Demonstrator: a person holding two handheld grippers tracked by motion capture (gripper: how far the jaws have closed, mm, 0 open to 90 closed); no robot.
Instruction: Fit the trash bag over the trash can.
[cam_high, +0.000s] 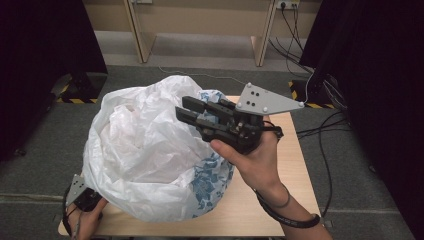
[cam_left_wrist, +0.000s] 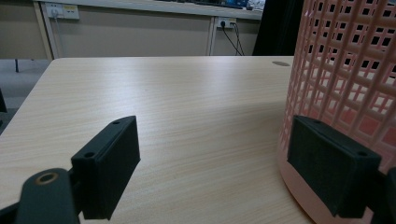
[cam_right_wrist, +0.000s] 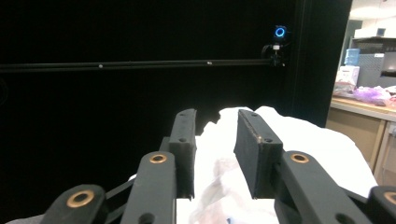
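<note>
A crumpled white plastic bag (cam_high: 145, 145) with a blue floral print (cam_high: 210, 175) bulges over most of the left of the wooden table (cam_high: 290, 165). My right gripper (cam_high: 182, 107) hangs above the bag's top, pointing left. Its jaws stand slightly apart with nothing pinched, and in the right gripper view (cam_right_wrist: 215, 116) the bag (cam_right_wrist: 317, 144) lies below and beyond them. My left gripper (cam_high: 82, 196) rests at the table's near left corner, its jaws hidden under the bag. In the left gripper view it (cam_left_wrist: 215, 135) is wide open, one jaw beside a pink lattice basket (cam_left_wrist: 345, 60).
Black curtains stand on both sides. Cables (cam_high: 325, 125) trail across the grey floor to the right of the table. A black stand foot with yellow-black tape (cam_high: 82, 85) sits at the far left. Bare tabletop (cam_left_wrist: 163, 93) stretches ahead of the left gripper.
</note>
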